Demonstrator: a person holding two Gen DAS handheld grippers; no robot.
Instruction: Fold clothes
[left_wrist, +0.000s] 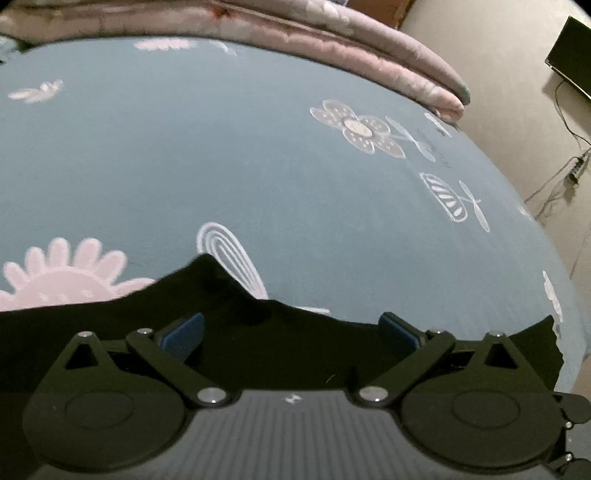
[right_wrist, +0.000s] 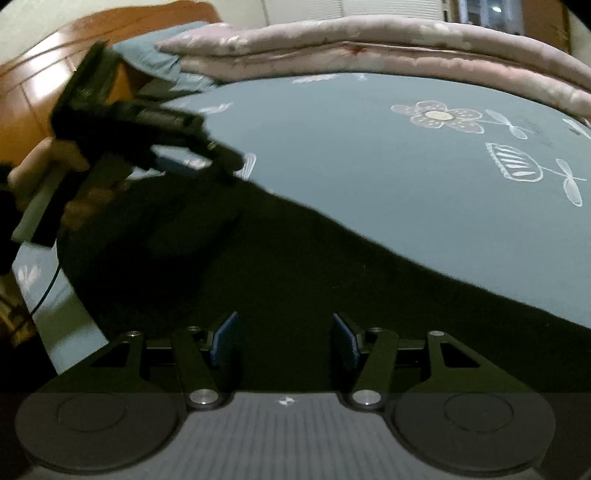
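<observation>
Fabric is the whole matter: a black, soft garment (right_wrist: 295, 266) is lying spread on the bed's grey-blue sheet printed with white and pink flowers (left_wrist: 258, 155), filling the lower half of the right wrist view and running as a long dark band from the lower right of that frame up toward the upper left. The right gripper (right_wrist: 284, 339) is hovering directly over it, its blue-padded fingers (right_wrist: 223, 341) standing part-way open with nothing pinched between them. The left gripper (left_wrist: 291, 334) is poised near the garment's ragged far edge at the bottom of its own frame, fingers spread wide and empty; seen from the right wrist view it sits blurred at the upper left, carried by a person's hand (right_wrist: 40, 166). Judging by this, the right side is nearer the cloth's middle and the left nearer its end. A folded pink quilt (right_wrist: 369, 48) is lying along the bed's far side.
</observation>
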